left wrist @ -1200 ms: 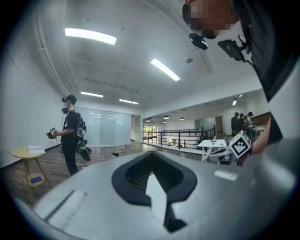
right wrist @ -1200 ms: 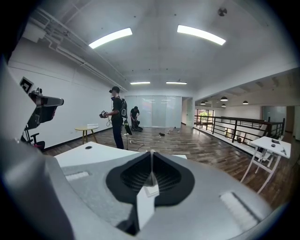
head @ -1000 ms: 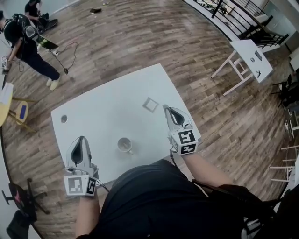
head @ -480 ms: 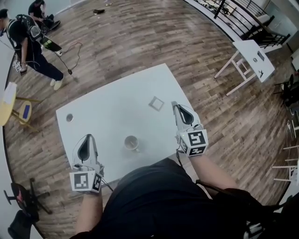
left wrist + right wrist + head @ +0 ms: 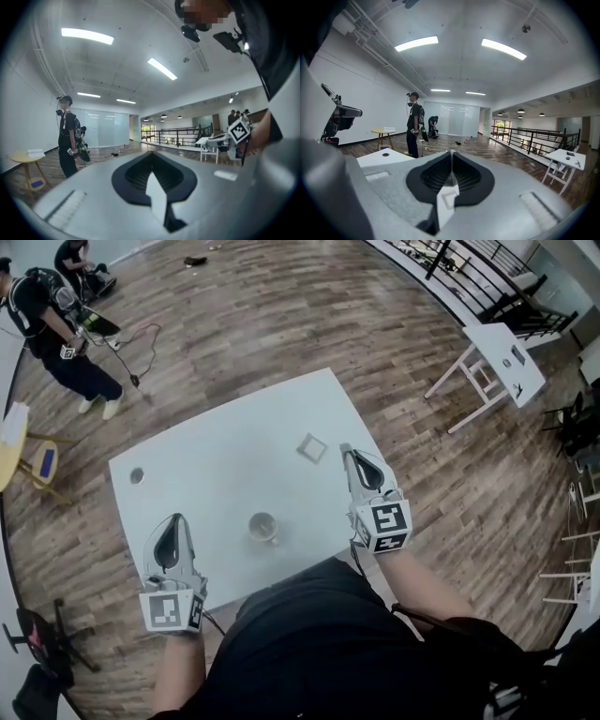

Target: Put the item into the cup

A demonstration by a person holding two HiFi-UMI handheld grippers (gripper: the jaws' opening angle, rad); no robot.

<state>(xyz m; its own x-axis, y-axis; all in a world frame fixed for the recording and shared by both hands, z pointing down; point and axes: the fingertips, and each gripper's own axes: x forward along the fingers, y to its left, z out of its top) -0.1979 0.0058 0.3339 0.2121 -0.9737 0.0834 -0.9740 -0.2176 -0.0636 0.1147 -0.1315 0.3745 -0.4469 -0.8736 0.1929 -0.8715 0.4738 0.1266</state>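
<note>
1. Hovering on either side of the cup point(image 5: 262, 526), both pairs of tongs are idle. The left tongs point(image 5: 174, 518) are pinched together on nothing, and the right tongs point(image 5: 346, 452) are likewise closed and empty.
2. The small square item point(image 5: 312, 447) lies flat on the bench point(image 5: 225, 446), beyond the cup and to its right, well apart from it and not yet picked up.
3. The right tongs point past the item from just beside it, tips near but not touching. That looks like lining up for a grab, and they would have to part first.
4. The cup stands upright, mouth up, close to the bench's near edge in front of the person, which makes for a short carry.
5. The left tongs sit left of the cup over the near-left edge, out of the way.
6. Bare bench lies all round the cup. The item is not far from the right-hand edge, so a clumsy nudge could slide it off. A small dark disc point(image 5: 137, 475) far left of the cup blocks nothing.
</note>
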